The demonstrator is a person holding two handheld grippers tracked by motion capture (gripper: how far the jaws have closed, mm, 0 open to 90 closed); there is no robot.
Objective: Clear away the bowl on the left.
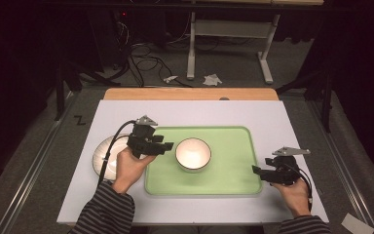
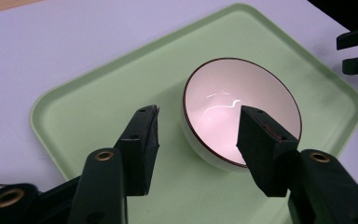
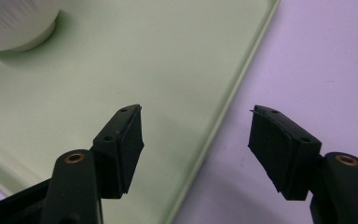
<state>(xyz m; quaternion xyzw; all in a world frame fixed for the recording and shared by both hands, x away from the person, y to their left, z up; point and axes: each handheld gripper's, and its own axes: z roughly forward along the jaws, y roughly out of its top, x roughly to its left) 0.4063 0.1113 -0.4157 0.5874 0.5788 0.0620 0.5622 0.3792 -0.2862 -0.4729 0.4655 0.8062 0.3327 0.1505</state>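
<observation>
Black jaws of my left gripper (image 2: 198, 135) stand apart with nothing between them. Just past their tips sits the bowl (image 2: 242, 109). One jaw is over the near side of its rim, and the other is out over the bare tray (image 2: 98, 93). I can't tell if the jaw touches the rim.

From above, my left gripper (image 1: 168, 146) is at the left end of the green tray (image 1: 233, 183), pointing to the right. The bowl (image 1: 193, 154) is just beside its tips, to the right. It stands upright near the middle of the tray, a bit left of center. It is round, so it has no long side. Any part of the rim would do for a grab.

My right gripper (image 1: 257, 171) is at the right end of the tray, well apart from the bowl. Its jaws are apart too, and they hold nothing. Seen from that gripper (image 3: 196, 130), one jaw is over the tray (image 3: 121, 56) and one is over the white table (image 3: 326, 56), with the tray's edge between them. The bowl's foot (image 3: 14, 28) is far off in the top corner.

So my left hand is the nearer one. I think a pinch on the near rim would come next, with one jaw inside the bowl and one outside.

Behind my left hand, a plate (image 1: 102, 151) lies on the table (image 1: 190, 109), just left of the tray.
</observation>
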